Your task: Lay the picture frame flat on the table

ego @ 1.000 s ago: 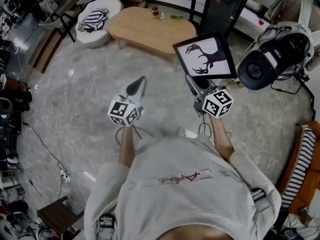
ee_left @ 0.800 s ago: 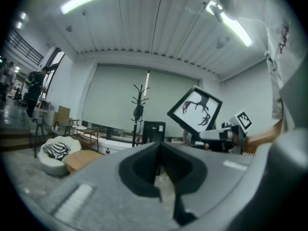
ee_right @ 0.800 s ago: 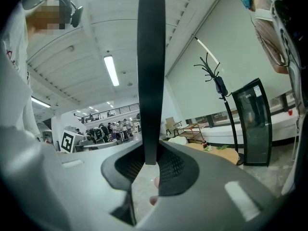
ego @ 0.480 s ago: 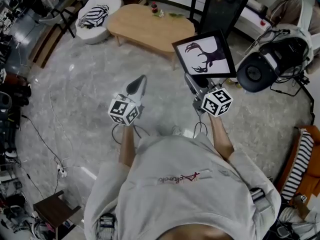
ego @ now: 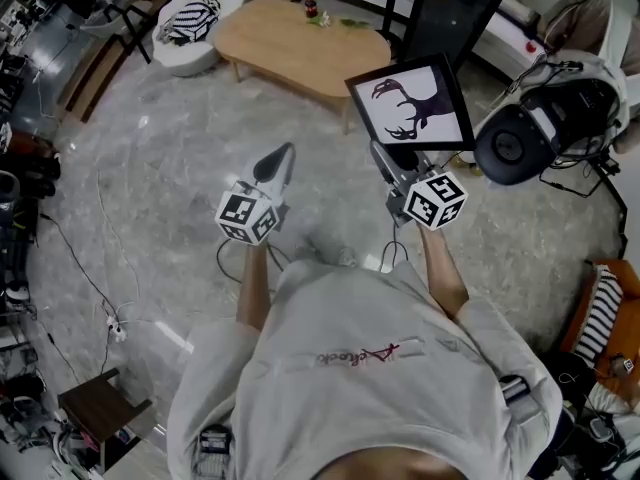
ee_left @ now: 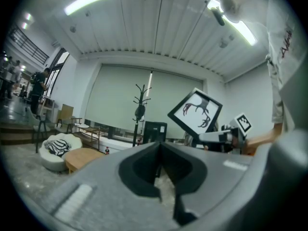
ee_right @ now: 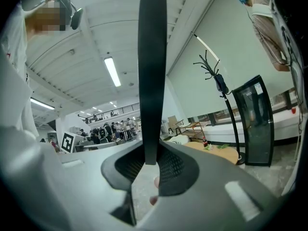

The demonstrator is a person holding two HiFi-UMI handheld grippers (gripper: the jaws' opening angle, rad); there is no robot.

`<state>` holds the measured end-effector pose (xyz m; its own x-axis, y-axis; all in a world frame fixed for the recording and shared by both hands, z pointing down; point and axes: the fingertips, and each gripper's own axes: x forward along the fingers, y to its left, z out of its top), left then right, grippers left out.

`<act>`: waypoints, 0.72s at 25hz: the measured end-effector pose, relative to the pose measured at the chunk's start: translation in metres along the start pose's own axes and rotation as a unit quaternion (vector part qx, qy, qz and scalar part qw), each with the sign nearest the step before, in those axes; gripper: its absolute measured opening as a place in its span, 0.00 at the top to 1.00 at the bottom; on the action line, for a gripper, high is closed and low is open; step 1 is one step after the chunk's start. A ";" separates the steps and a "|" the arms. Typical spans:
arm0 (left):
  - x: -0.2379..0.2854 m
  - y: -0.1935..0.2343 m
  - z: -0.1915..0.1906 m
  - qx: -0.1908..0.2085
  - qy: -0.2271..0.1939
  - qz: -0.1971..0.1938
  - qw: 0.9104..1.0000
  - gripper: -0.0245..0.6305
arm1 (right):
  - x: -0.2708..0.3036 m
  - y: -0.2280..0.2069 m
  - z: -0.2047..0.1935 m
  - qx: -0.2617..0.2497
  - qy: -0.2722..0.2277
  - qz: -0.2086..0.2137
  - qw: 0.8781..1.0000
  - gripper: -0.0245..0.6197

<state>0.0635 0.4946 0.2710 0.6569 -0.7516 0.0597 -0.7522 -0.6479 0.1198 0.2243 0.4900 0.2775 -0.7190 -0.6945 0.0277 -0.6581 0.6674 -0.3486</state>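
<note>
The picture frame (ego: 412,105), black-edged with a dark antler print on white, is held upright in the air by its lower edge, with my right gripper (ego: 386,158) shut on it. In the right gripper view the frame's edge (ee_right: 151,71) is a black bar rising from between the jaws of that gripper (ee_right: 150,163). My left gripper (ego: 282,154) hangs to the left, apart from the frame, shut and holding nothing; in its own view the jaws (ee_left: 159,146) meet and the frame (ee_left: 195,110) shows to the right. The light wooden table (ego: 300,43) stands ahead.
A white pouf with a zebra cushion (ego: 190,20) sits left of the table. A black cabinet (ego: 450,13) stands behind it and a coat stand (ee_left: 140,107) beside that. A round black device (ego: 520,140) is on the right, cables (ego: 105,268) and a small stool (ego: 100,408) on the left floor.
The person has stepped, so floor and table have shifted slightly in the head view. Both grippers keep their pose, and the frame stays upright in the right one.
</note>
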 end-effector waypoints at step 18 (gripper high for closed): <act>0.045 0.070 -0.007 -0.015 -0.002 -0.006 1.000 0.96 | 0.073 -0.039 0.008 -0.011 0.000 0.000 1.000 0.85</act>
<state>0.0405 0.4165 0.2893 0.6653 -0.7446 0.0548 -0.7427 -0.6526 0.1501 0.1990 0.4110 0.2857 -0.7195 -0.6940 0.0272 -0.6623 0.6739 -0.3273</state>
